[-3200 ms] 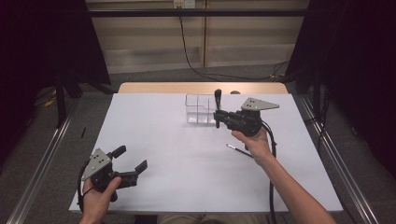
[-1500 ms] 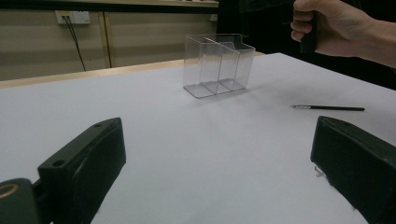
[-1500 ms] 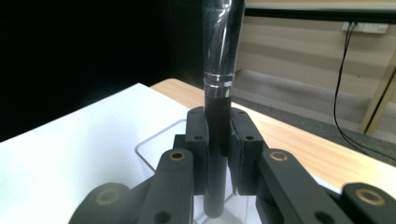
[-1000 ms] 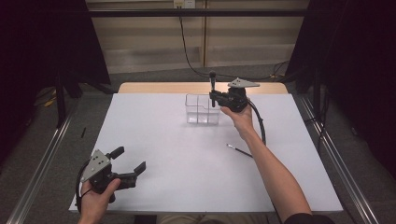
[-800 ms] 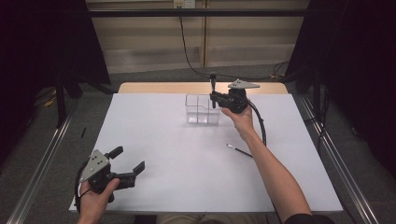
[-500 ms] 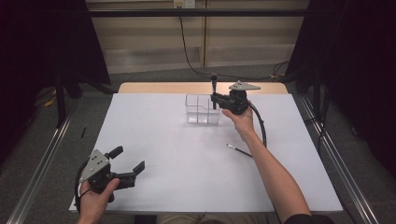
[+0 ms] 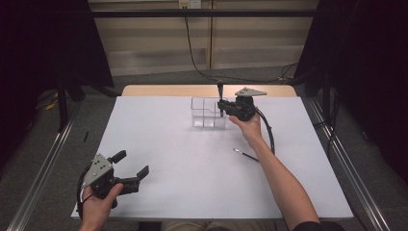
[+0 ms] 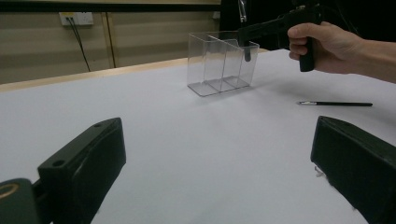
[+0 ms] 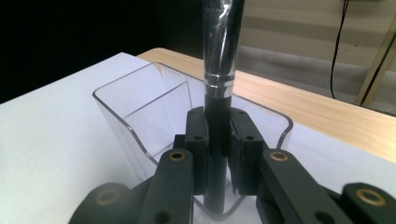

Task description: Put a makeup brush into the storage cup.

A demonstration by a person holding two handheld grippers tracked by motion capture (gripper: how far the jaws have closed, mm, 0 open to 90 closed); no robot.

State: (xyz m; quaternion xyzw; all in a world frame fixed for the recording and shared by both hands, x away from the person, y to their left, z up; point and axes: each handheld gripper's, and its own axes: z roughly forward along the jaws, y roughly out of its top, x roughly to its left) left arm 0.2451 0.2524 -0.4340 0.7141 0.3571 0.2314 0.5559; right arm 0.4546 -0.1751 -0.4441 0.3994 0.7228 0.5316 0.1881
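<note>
Nearest you, by the near left corner of the white tabletop (image 7: 192, 168), your left gripper (image 7: 132, 174) rests low in your hand with its jaws wide apart and nothing between them. It has no part in this step, so leave it parked.

Farther in, toward the right of the tabletop's middle, a thin dark pencil-like brush with a silver tip (image 7: 246, 154) lies flat on the white sheet, well apart from everything else; it looks like the next item to collect.

Toward the far edge, your right gripper (image 7: 222, 107) has its jaws clamped on the handle of a black make-up brush with a silver ferrule (image 9: 219, 70), held upright with its lower end just inside the right-hand compartment of the clear plastic divided organiser box (image 7: 208, 113). To finish well, hold the brush vertical, centre it between the compartment's walls, lower it until the end meets the bottom, and only then part the jaws. The box is light and may slide or tip if the brush drags on the rim.

Beyond the white sheet, a strip of bare wood shows at the table's far edge. A pale wall with a hanging black cable stands behind, dark curtains at both sides.
</note>
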